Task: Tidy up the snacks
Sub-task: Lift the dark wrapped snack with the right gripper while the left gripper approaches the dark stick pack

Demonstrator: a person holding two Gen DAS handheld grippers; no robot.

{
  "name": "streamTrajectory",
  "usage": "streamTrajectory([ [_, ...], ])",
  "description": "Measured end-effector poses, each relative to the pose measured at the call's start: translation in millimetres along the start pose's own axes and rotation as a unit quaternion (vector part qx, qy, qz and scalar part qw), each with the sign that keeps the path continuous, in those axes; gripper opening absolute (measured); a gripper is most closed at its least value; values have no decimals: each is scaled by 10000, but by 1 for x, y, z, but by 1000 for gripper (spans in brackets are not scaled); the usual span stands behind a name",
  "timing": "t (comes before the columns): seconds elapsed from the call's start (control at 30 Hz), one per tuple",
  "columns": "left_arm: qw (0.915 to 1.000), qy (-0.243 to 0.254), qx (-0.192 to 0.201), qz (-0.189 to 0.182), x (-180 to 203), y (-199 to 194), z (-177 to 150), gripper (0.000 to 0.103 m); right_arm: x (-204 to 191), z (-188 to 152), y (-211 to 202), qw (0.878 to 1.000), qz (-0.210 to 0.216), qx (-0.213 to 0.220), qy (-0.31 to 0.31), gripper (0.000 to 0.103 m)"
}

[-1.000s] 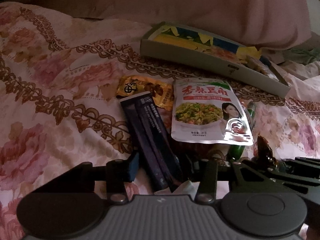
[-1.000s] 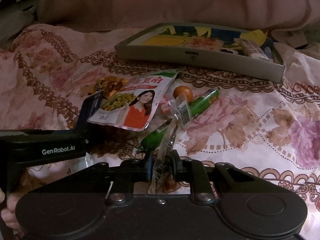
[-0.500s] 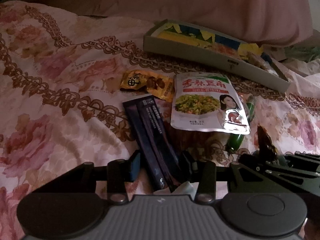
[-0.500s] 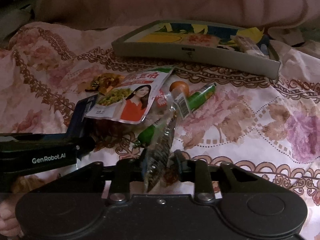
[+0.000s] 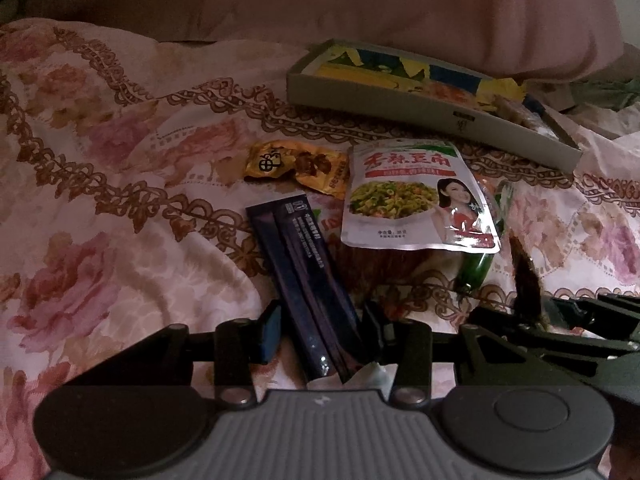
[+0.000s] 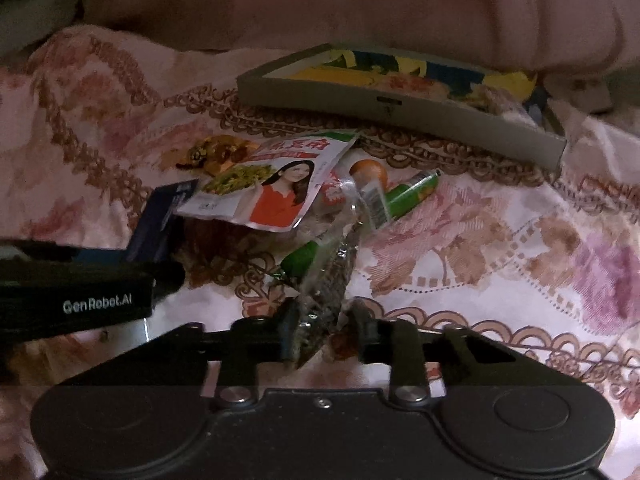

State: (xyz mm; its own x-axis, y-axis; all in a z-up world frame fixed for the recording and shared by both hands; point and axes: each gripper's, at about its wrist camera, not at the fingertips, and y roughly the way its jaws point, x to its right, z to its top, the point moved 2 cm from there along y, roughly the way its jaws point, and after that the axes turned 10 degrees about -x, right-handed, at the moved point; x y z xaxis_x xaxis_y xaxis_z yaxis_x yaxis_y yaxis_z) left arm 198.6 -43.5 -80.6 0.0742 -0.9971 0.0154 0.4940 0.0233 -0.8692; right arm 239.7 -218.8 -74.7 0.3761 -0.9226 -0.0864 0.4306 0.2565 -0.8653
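My left gripper (image 5: 320,328) is shut on a dark blue stick packet (image 5: 304,276), which juts forward over the bedspread. My right gripper (image 6: 324,324) is shut on a clear-wrapped dark snack (image 6: 328,280), held upright; it also shows in the left wrist view (image 5: 526,280). A silver pouch with a woman's picture (image 5: 412,196) (image 6: 272,184) lies ahead, over a green tube (image 6: 408,196). An orange round snack (image 6: 368,170) and a golden packet (image 5: 296,164) lie beside it. A grey tray (image 5: 432,116) (image 6: 400,108) with several snacks stands beyond.
A floral bedspread (image 5: 120,208) covers the whole surface, rumpled at the left. A pink pillow (image 5: 400,12) lies behind the tray. The left gripper's black body (image 6: 80,300) sits at the right gripper's left.
Both grippers have drawn back and up a little with their packets, so the pile looks farther. The right gripper's snack has tilted to the left.
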Motion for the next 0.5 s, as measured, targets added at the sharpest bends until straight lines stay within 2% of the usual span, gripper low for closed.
streamTrajectory([
  [0.37, 9999, -24, -21, 103, 3, -10, -10, 45, 5, -6, -10, 9999, 43, 51, 153, 14],
  [0.5, 9998, -178, -38, 81, 1, -13, -11, 45, 11, -11, -16, 9990, 216, 63, 374, 13],
])
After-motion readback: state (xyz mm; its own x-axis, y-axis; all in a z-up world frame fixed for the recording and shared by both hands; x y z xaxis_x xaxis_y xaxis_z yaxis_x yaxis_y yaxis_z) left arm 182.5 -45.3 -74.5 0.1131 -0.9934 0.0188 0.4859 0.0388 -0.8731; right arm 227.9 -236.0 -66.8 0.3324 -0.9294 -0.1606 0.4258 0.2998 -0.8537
